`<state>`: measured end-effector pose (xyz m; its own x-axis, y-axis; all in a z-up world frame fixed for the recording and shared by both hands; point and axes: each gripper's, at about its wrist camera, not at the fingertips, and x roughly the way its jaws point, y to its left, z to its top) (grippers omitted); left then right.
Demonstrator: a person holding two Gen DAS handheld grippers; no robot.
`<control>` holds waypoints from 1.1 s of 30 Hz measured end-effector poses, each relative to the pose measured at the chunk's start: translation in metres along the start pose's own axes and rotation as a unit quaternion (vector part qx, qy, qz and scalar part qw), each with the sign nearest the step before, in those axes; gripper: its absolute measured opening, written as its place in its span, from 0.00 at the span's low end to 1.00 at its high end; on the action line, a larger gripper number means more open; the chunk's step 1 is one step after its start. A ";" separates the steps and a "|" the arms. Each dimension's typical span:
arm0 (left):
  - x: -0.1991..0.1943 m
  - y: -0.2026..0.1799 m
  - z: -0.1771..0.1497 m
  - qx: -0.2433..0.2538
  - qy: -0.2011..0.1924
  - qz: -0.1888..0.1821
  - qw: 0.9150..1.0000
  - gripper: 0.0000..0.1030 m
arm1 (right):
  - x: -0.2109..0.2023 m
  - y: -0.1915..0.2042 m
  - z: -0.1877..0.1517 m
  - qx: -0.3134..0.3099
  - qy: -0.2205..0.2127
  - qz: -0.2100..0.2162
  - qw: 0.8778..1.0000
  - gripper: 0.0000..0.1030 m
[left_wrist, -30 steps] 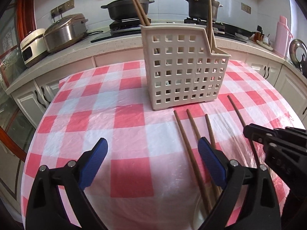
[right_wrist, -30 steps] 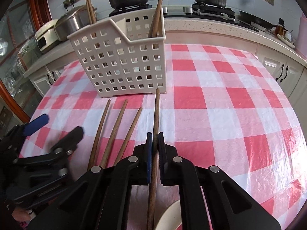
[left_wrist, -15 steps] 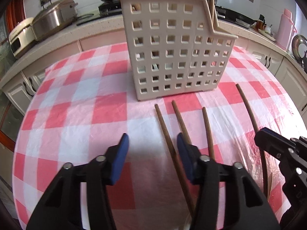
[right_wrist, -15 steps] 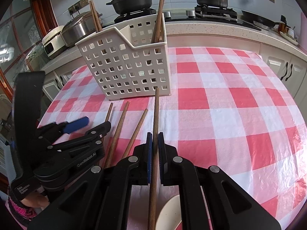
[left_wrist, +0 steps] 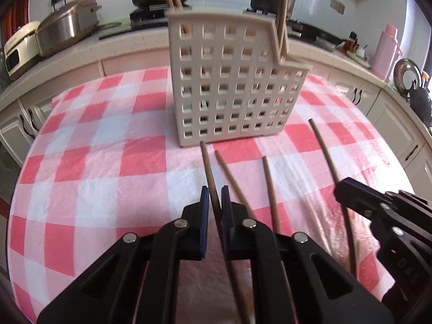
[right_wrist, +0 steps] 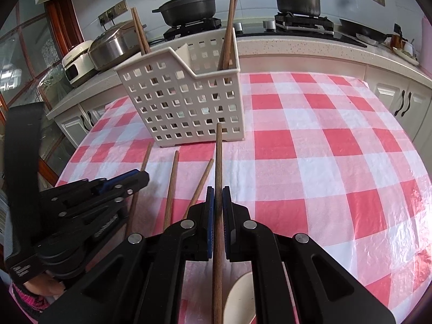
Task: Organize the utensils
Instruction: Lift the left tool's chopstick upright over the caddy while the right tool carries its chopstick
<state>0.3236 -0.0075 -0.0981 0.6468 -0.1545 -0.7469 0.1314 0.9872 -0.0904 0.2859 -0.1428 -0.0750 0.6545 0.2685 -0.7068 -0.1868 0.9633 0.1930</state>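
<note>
A white perforated basket (left_wrist: 232, 86) (right_wrist: 183, 102) stands on the checked tablecloth and holds several upright wooden chopsticks (right_wrist: 229, 27). More chopsticks lie on the cloth in front of it. My left gripper (left_wrist: 214, 199) is closing its jaws, and the blue pads press on the leftmost chopstick (left_wrist: 206, 159). Two loose chopsticks (left_wrist: 270, 189) lie just to its right. My right gripper (right_wrist: 218, 197) is shut on the rightmost chopstick (right_wrist: 218, 156), which points at the basket. The right wrist view shows the left gripper (right_wrist: 140, 179) low at the left.
A pale spoon-like utensil (right_wrist: 243, 297) lies under the right gripper. Behind the table runs a counter with two black pots (right_wrist: 189, 8), a rice cooker (left_wrist: 67, 27) and a pink flask (left_wrist: 386, 51). A hand in a pink sleeve (right_wrist: 40, 289) is at the bottom left.
My left gripper went from wide open to shut on the leftmost chopstick and shifted right to straddle it. The right gripper kept its grip and barely moved.
</note>
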 end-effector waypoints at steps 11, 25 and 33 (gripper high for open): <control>-0.070 0.001 0.001 -0.013 -0.083 -0.008 0.996 0.07 | -0.030 0.010 0.004 -0.010 -0.042 0.010 0.999 0.07; -0.148 -0.010 -0.006 -0.008 -0.153 -0.012 0.988 0.06 | -0.083 0.030 0.005 -0.034 -0.100 0.021 0.994 0.07; -0.179 -0.020 -0.012 -0.004 -0.187 -0.014 0.982 0.06 | -0.107 0.035 0.004 -0.044 -0.129 0.026 0.990 0.07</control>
<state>0.1962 0.0014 0.0297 0.8737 -0.1831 -0.4506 0.1472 0.9825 -0.1137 0.2126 -0.1375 0.0100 0.8054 0.3211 -0.4982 -0.2804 0.9469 0.1570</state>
